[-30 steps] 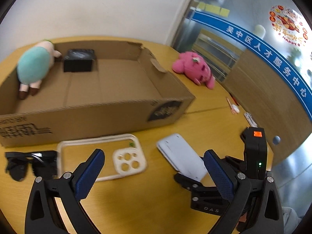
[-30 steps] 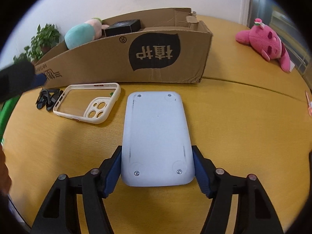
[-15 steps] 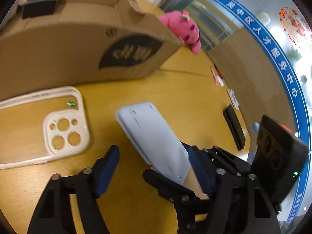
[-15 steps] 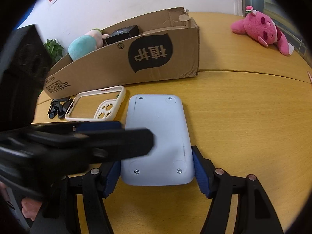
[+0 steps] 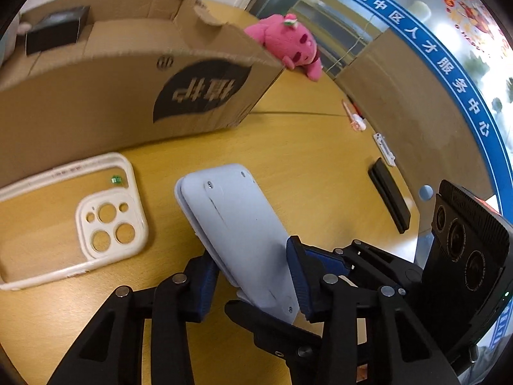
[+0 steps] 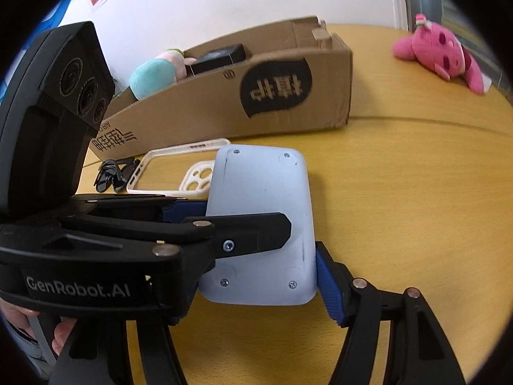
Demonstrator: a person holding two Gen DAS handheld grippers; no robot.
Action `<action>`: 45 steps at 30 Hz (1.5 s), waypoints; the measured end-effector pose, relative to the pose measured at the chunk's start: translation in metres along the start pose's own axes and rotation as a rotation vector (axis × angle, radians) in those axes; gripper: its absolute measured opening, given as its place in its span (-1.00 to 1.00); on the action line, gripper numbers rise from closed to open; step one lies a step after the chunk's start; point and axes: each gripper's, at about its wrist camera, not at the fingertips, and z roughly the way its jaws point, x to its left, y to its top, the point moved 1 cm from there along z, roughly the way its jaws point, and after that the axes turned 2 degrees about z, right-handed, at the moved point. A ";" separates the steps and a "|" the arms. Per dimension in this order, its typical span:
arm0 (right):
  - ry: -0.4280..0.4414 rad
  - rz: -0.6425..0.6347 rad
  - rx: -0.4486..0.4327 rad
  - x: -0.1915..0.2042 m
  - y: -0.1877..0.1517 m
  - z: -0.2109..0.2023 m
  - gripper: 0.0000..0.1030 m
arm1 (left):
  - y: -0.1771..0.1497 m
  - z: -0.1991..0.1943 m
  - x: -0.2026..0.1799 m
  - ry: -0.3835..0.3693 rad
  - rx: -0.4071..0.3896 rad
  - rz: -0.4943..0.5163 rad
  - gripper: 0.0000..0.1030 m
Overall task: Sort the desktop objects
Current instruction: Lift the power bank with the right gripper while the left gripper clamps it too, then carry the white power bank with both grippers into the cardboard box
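Note:
A pale grey flat device (image 5: pixel 237 224) with screws in its back hangs tilted just over the wooden table (image 5: pixel 320 166). My right gripper (image 6: pixel 256 288) is shut on its near end; one blue pad (image 6: pixel 327 285) presses its right edge, while the other is hidden. My left gripper (image 5: pixel 253 276) comes in from the left. Its jaws are closing on the device, and both pads look to be against it. One left finger (image 6: pixel 256 234) lies across the device's top face.
An open cardboard box (image 5: pixel 112 96) holds a black box (image 5: pixel 54 29) and a teal plush (image 6: pixel 154 77). On the table lie a white phone case (image 5: pixel 96 218), sunglasses (image 6: pixel 109 179), a pink plush (image 5: pixel 288 45) and a black bar (image 5: pixel 388 202). A person's hand (image 6: pixel 61 333) shows.
My left gripper came down and right from wide open and has narrowed around the device. The right gripper kept its hold, and the device's near end now sits a little higher.

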 end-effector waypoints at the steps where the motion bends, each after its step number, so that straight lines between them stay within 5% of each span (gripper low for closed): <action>1: -0.001 -0.006 -0.009 0.001 0.001 -0.002 0.26 | 0.002 -0.004 0.001 -0.004 -0.007 0.003 -0.17; 16: 0.026 -0.190 -0.243 0.054 0.076 -0.065 0.26 | 0.073 -0.118 -0.013 0.008 -0.210 0.126 -0.28; 35: 0.034 -0.402 -0.635 0.121 0.249 -0.173 0.26 | 0.216 -0.300 -0.054 0.082 -0.565 0.422 -0.30; 45: 0.044 -0.443 -0.644 0.136 0.363 -0.169 0.26 | 0.315 -0.341 -0.030 0.157 -0.645 0.476 -0.32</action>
